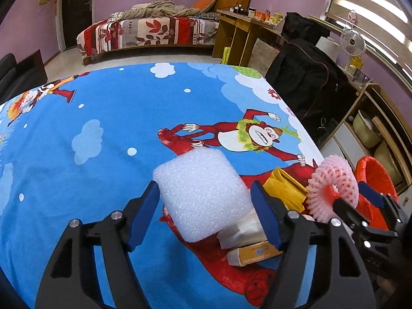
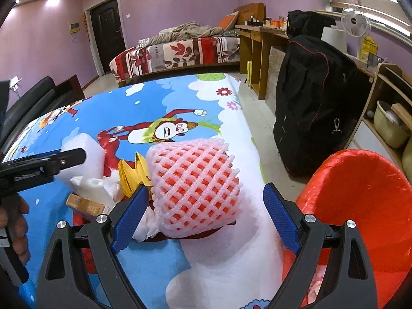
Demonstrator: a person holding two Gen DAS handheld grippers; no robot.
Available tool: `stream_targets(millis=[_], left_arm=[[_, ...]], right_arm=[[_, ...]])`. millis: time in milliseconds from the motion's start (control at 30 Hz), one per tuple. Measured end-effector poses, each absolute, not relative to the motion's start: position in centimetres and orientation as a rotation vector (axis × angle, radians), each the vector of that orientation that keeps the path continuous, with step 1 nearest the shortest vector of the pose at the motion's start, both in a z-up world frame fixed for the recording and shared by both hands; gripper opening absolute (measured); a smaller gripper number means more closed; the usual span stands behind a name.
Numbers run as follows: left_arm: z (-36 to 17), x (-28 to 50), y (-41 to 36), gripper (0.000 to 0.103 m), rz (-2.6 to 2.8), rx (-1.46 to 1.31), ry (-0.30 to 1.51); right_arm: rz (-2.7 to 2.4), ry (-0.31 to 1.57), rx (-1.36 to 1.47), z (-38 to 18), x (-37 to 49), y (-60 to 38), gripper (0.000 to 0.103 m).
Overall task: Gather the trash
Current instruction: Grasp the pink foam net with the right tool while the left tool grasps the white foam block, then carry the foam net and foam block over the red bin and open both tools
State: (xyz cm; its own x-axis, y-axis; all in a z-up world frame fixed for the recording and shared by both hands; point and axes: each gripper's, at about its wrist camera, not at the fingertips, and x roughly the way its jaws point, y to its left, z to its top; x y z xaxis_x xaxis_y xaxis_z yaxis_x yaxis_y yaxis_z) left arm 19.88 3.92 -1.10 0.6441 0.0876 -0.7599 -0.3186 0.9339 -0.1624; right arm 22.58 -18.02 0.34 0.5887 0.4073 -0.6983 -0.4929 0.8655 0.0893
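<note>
A white foam block (image 1: 200, 195) lies on the blue cartoon bedspread (image 1: 103, 118), between the fingers of my open left gripper (image 1: 206, 203); the pads do not press it. A pink foam fruit net (image 2: 195, 193) lies between the fingers of my open right gripper (image 2: 206, 211), untouched. The net also shows in the left wrist view (image 1: 332, 188), with the right gripper (image 1: 355, 198) around it. Between the two lie yellow folded paper (image 1: 285, 188), crumpled white tissue (image 2: 92, 188) and a small yellow box (image 1: 255, 253). The left gripper (image 2: 51, 162) shows at the left of the right wrist view.
A red-lined bin (image 2: 365, 206) stands off the bed's right edge, close to my right gripper. A black bag (image 2: 309, 97) stands on the floor beyond it. Wooden shelves (image 2: 386, 118) line the right wall. A second bed (image 1: 146, 33) stands at the far wall.
</note>
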Motion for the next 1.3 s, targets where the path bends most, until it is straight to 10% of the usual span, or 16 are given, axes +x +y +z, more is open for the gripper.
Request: stream_targets(millis=[167, 667, 1300], left_arm=[[-0.3, 19.2, 4.1, 0.07, 0.233, -0.309, 0.819], [2.0, 18.2, 3.3, 0.07, 0.22, -0.297, 0.759], [3.9, 17.2, 3.1, 0.069, 0.205, -0.31, 0.708]], right_arm=[[0.529, 0.792, -0.113, -0.2, 22.9, -17.9, 0.083], [0.524, 0.744, -0.081, 1.2, 21.4, -19.6, 0.027], [0.506, 0.677, -0.05, 4.2, 19.1, -23.0, 0.024]])
